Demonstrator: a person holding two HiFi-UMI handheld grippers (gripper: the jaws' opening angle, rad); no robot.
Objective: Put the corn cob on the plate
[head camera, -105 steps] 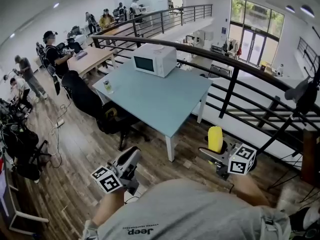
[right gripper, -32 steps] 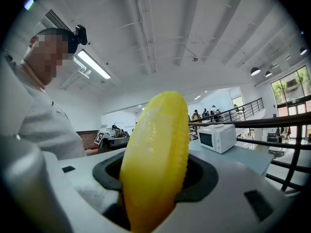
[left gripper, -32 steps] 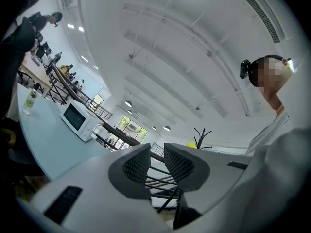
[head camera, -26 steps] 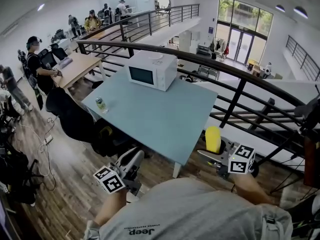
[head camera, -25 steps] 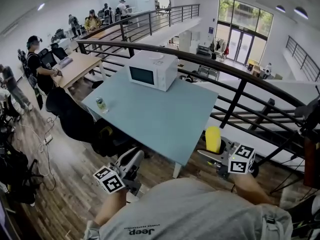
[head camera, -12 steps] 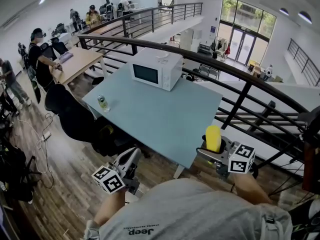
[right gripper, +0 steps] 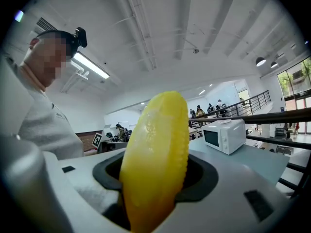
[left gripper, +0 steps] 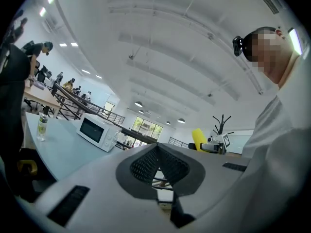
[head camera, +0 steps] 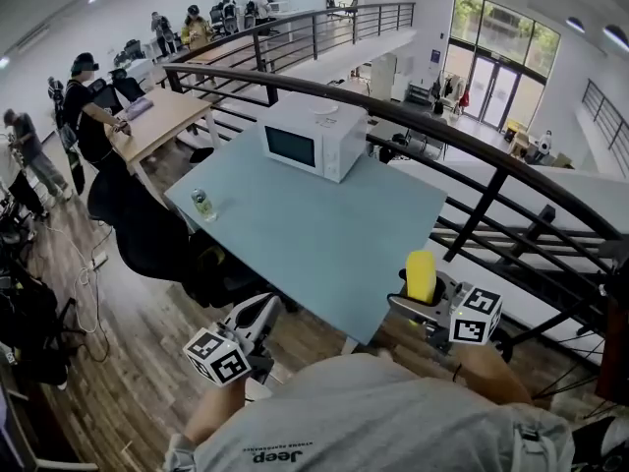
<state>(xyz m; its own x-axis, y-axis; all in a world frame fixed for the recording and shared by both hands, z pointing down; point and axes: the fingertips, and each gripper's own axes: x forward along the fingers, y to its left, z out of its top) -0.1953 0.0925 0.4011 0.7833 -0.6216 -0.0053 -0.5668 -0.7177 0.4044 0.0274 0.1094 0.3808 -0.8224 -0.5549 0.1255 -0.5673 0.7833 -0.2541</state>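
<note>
Our right gripper has its jaws pinching the cob by its lower end, so the cob stands upright above them, in the air by the near edge of the worktop. Our left gripper hangs lower, jaws pressed together on nothing. We see no plate in any view; only a microwave and a bottle stand on the worktop. The grip is low on a tall, rounded cob, so we judge that a jolt or tilt could lever it loose and drop it to the floor. Setting it down off a plate would also fail the task.
</note>
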